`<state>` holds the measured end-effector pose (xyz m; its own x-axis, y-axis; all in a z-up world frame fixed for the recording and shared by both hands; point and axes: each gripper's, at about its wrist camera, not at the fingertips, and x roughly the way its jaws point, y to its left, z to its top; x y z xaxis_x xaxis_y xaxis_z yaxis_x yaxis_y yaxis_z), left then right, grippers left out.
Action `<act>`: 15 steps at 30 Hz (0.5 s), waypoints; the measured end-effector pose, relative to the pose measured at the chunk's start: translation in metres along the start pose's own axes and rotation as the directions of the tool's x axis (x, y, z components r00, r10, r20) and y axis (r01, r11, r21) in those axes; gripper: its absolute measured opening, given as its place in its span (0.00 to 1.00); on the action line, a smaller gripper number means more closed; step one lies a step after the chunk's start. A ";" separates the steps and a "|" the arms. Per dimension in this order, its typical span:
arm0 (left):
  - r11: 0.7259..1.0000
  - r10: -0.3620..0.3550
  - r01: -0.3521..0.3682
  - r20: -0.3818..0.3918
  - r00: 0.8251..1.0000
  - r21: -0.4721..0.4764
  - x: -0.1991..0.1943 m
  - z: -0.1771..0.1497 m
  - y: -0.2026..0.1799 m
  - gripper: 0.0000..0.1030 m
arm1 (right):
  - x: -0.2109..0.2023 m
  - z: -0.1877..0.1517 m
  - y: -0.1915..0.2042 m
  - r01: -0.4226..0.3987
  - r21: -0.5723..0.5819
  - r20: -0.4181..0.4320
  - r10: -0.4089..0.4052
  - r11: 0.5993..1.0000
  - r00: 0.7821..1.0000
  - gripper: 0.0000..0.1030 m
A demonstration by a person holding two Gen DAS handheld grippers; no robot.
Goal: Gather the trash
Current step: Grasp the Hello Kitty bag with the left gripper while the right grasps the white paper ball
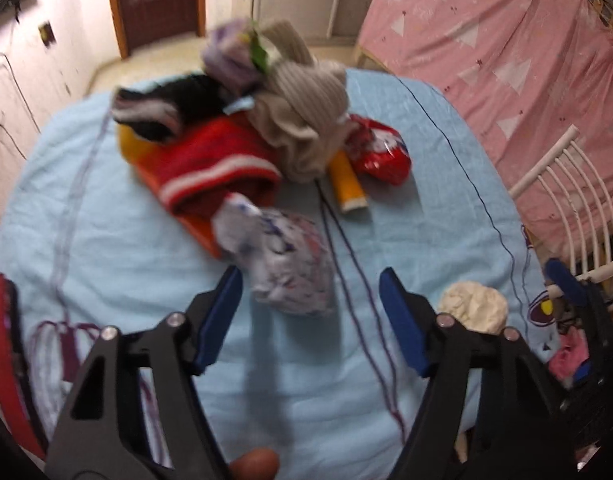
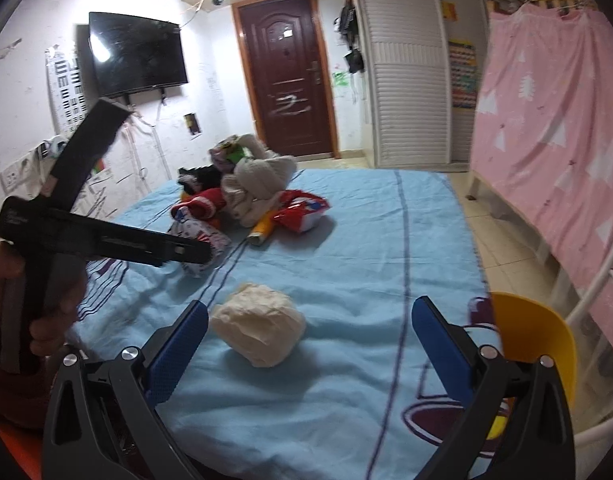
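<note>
A crumpled printed white wrapper (image 1: pixel 284 262) lies on the light blue bedsheet (image 1: pixel 126 248) just ahead of my open left gripper (image 1: pixel 310 292), nearer its left finger. A crumpled cream paper ball (image 2: pixel 258 330) lies just ahead of my open right gripper (image 2: pixel 310 326), close to its left finger; it also shows in the left wrist view (image 1: pixel 474 306). Farther back lie a red foil snack bag (image 1: pixel 380 154) and a yellow tube (image 1: pixel 348 184). The left gripper's body (image 2: pixel 102 240) shows in the right wrist view.
A pile of clothes (image 1: pixel 234 120) with a red knit hat, a beige knit and a black piece sits mid-bed. A yellow container (image 2: pixel 534 340) is at the bed's right edge. A pink curtain (image 2: pixel 554 128) and a white rail (image 1: pixel 566 184) stand to the right.
</note>
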<state>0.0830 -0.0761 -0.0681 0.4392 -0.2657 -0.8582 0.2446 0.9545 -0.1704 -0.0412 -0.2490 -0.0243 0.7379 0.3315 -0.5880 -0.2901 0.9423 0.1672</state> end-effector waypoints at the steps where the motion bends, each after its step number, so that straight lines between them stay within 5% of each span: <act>1: 1.000 -0.013 0.012 -0.015 1.000 -0.018 0.004 0.000 0.001 0.58 | 0.004 0.001 0.001 -0.015 -0.003 -0.009 0.015 1.000 1.000 0.92; 7: 0.998 -0.012 0.011 -0.029 1.000 -0.066 0.013 0.000 0.007 0.29 | 0.034 0.003 0.013 -0.041 -0.035 -0.078 0.038 0.999 0.996 0.84; 9: 0.998 -0.011 0.009 -0.029 1.000 -0.067 0.013 0.002 0.007 0.27 | 0.044 -0.001 0.016 -0.067 -0.032 -0.112 0.063 0.997 0.992 0.55; 15: 0.999 -0.015 0.015 -0.016 1.000 -0.039 0.006 0.000 -0.003 0.25 | 0.043 -0.002 0.021 -0.074 -0.032 -0.105 0.071 0.997 0.992 0.48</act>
<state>0.0852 -0.0808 -0.0727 0.4216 -0.2782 -0.8631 0.2173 0.9550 -0.2017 -0.0171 -0.2149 -0.0473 0.6475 0.3903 -0.6545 -0.3634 0.9131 0.1850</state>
